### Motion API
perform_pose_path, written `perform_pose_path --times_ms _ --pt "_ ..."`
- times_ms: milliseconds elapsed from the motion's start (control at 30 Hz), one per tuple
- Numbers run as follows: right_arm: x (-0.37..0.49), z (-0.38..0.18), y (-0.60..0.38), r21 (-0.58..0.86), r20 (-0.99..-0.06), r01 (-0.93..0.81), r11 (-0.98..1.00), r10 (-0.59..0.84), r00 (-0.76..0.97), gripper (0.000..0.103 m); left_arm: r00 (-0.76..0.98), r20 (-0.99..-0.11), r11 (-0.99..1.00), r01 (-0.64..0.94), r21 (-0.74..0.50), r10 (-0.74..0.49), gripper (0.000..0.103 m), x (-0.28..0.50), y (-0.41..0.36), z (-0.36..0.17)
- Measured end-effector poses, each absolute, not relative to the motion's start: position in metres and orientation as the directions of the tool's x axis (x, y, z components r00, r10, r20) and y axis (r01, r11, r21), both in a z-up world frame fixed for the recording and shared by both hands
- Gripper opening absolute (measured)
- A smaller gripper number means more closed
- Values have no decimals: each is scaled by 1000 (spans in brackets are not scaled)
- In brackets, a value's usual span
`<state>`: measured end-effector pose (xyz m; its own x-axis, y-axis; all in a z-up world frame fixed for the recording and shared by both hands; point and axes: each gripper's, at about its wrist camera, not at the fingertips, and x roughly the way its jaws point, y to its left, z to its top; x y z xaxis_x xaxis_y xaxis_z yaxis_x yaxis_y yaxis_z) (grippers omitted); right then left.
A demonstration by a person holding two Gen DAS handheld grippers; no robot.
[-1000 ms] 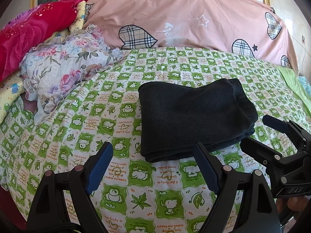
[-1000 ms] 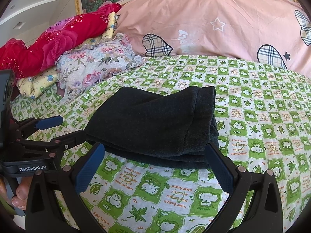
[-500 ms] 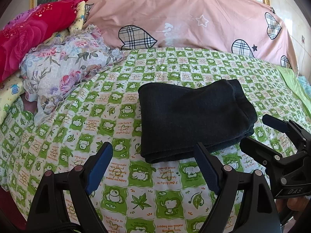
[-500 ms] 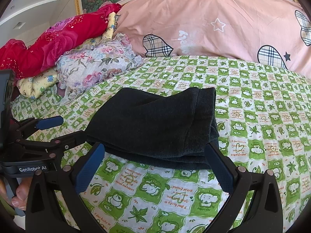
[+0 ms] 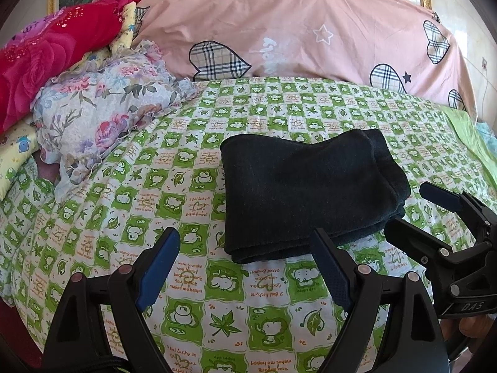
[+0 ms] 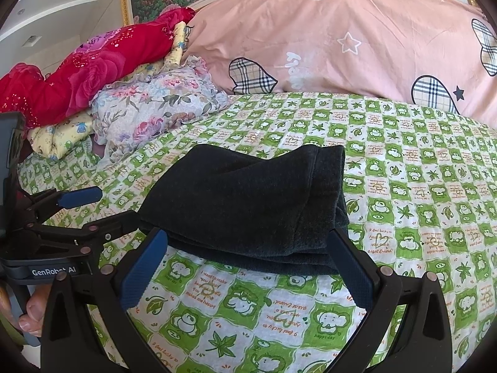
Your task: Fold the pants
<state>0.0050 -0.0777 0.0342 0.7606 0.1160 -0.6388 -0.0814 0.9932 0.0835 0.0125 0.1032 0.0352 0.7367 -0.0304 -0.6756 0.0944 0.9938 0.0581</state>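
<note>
Pants (image 5: 307,195), dark and folded into a thick rectangular stack, lying flat on the green-and-white checked bedsheet (image 5: 192,161); layered edges showing along the near and right sides of the stack; same pants (image 6: 248,208) filling the middle of the right wrist view, near edge overlapping the tops of that gripper's blue pads

Left gripper (image 5: 245,267) low and just short of the near-left corner of the pants, tongs spread wide, nothing between them; right blue pad just beside the near edge of the pants, whether touching cannot be told; left pad out over bare sheet, apart from the pants

Right gripper (image 6: 248,267) at the near edge of the pants, tongs wide, holding nothing; both fingertips (image 6: 348,264) tucked close against the folded edge, contact not clear; seen again from the left wrist camera as the right gripper (image 5: 416,214) just beside the right side of the pants, spread wide there too

Floral pillow (image 5: 102,108) well left of the pants and further back; red rose-patterned blanket (image 5: 52,56) heaped behind that pillow; pink quilt (image 5: 310,31) with plaid hearts banked across the bed beyond the far edge of the pants
</note>
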Motion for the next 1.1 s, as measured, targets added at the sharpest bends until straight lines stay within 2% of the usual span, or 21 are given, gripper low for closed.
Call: perform_pose_path --times_ms 1100 --pt "21 31 -98 108 -653 -36 994 98 751 102 730 -683 995 78 61 -15 86 42 96 40"
